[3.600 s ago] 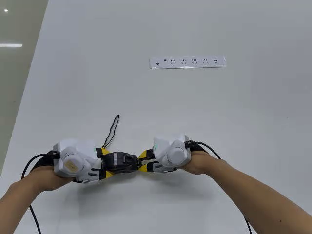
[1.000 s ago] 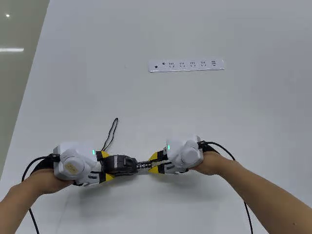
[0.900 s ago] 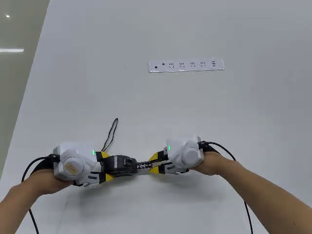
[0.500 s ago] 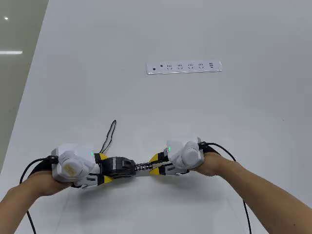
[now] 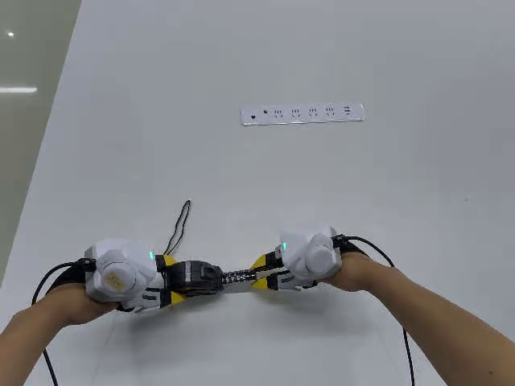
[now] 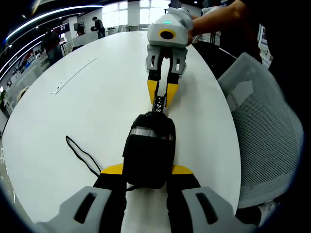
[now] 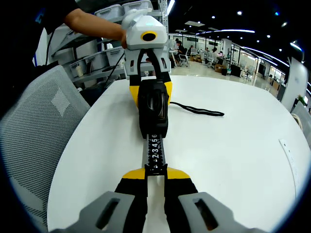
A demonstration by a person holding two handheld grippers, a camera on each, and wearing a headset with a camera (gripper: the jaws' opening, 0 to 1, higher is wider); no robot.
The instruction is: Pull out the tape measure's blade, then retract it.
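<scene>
At the white table's (image 5: 322, 48) six o'clock, the left gripper (image 5: 175, 279) clamps the black, boxy tape measure (image 5: 199, 275); the right gripper (image 5: 259, 273), at its three o'clock, pinches the numbered blade (image 5: 237, 277). A slipped pinch could snap it back.

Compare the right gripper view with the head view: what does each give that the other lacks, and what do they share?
Right gripper view: the printed numerals on the blade, readable, just ahead of where the right hand-held gripper pinches its tip; a mesh chair beside the table.
Head view: the person's right forearm, and that gripper's white body with its cable.
Shared: the tape measure case clamped in the left hand-held gripper, its wrist strap, the short pulled-out blade, and the power strip.
</scene>
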